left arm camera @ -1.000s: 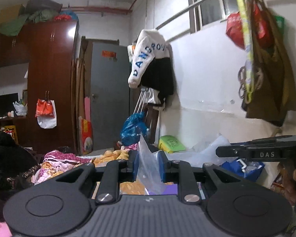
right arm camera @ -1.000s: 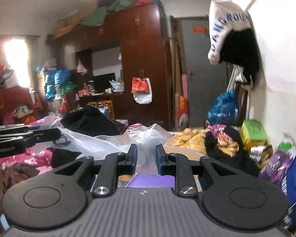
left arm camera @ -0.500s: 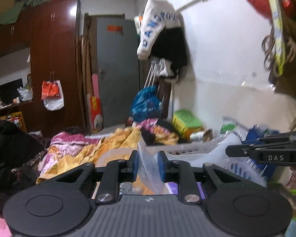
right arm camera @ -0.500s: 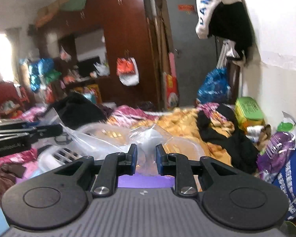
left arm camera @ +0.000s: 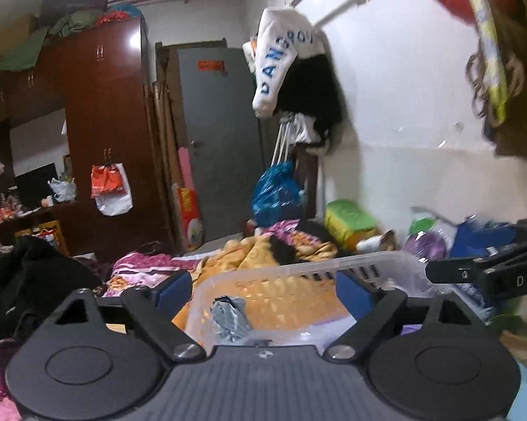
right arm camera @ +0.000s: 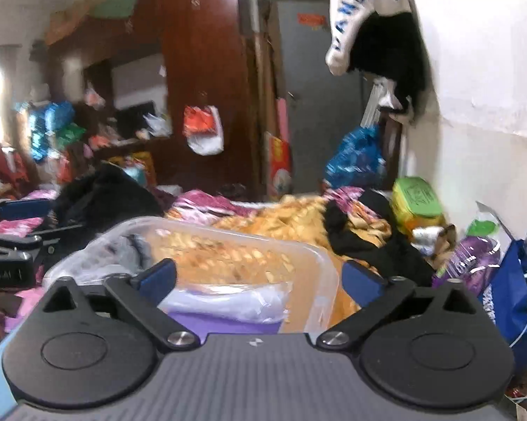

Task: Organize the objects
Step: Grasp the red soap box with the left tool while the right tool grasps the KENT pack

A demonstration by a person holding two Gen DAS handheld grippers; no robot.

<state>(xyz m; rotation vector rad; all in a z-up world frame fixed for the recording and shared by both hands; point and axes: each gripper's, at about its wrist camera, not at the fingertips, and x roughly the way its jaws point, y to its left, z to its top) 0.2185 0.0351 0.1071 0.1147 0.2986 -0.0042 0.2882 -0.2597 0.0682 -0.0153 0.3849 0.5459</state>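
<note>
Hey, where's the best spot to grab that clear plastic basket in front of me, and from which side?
Probably the rim of the clear plastic basket, taken from above. The rim is a thin raised edge, so one finger can go inside and one outside. The near side is closest; the crumpled plastic bag lies low inside and should not block it.

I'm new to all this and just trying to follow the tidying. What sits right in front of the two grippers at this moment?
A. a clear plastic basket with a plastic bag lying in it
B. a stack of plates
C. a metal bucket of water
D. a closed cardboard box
A: both wrist views show the clear plastic basket just ahead of the left gripper and right gripper, with the plastic bag lying inside it.
</note>
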